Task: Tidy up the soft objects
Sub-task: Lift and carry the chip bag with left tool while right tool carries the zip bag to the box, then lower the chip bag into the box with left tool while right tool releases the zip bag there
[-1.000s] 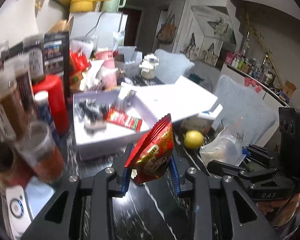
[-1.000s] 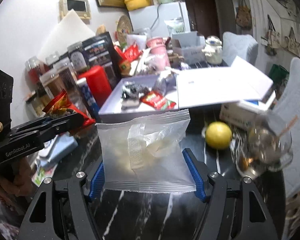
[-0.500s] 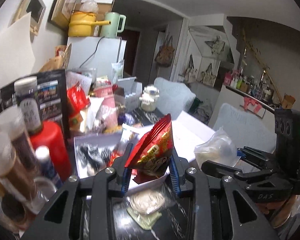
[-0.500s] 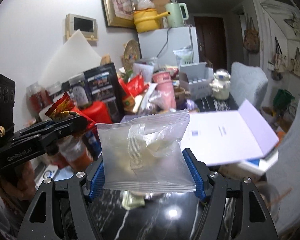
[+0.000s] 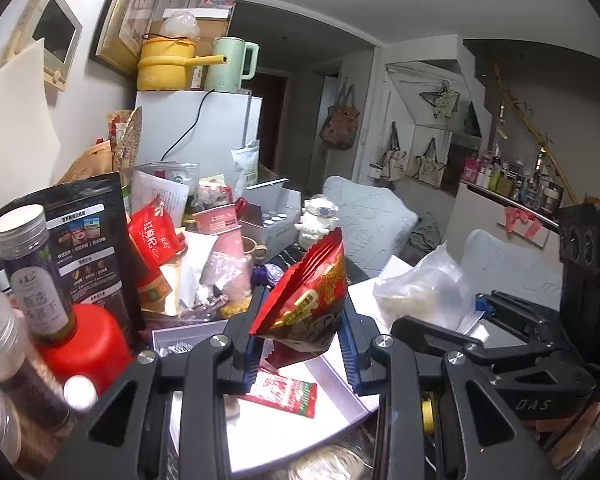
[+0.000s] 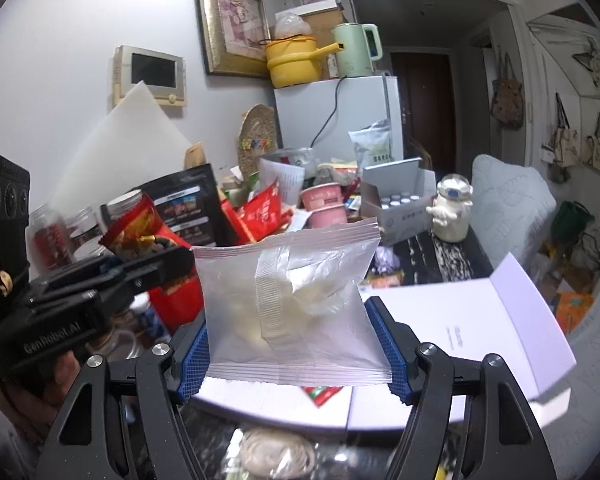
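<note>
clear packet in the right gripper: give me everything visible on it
The clear packet is a soft, pillow-shaped pouch of translucent, frosted-looking plastic with crimped seals along top and bottom and a ribbed seam running down its middle. Pale, lumpy contents show through, too blurred to identify. It is held upright and off the table, pinched at both side edges by the blue pads of the right gripper, with nothing else touching it. It hangs above the open white box. In the left wrist view it shows as a crumpled bulge.
</note>
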`<state>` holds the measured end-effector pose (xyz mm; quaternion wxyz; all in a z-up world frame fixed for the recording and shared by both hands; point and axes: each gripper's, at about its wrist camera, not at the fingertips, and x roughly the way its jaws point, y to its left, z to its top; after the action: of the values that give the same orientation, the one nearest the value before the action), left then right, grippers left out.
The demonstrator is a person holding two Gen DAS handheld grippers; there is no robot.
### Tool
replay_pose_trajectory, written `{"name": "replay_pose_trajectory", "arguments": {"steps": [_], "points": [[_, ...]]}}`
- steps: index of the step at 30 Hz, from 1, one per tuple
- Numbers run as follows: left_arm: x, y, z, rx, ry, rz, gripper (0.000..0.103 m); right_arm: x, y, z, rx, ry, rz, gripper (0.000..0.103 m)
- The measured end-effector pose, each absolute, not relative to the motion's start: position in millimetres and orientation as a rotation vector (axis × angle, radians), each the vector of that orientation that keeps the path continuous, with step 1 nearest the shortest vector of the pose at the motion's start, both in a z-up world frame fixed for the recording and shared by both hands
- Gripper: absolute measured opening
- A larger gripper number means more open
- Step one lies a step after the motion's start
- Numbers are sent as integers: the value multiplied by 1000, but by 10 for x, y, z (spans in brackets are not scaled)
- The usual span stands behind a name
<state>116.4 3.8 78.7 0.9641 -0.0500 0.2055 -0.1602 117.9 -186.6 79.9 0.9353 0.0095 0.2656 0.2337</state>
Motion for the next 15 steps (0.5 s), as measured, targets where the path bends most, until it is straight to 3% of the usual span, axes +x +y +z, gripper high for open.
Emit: {"name": "replay_pose_trajectory", "arguments": {"steps": [15], "points": [[1843, 204, 384, -78, 515, -172, 32, 1893, -1605, 513, -19, 591, 463, 71]]}}
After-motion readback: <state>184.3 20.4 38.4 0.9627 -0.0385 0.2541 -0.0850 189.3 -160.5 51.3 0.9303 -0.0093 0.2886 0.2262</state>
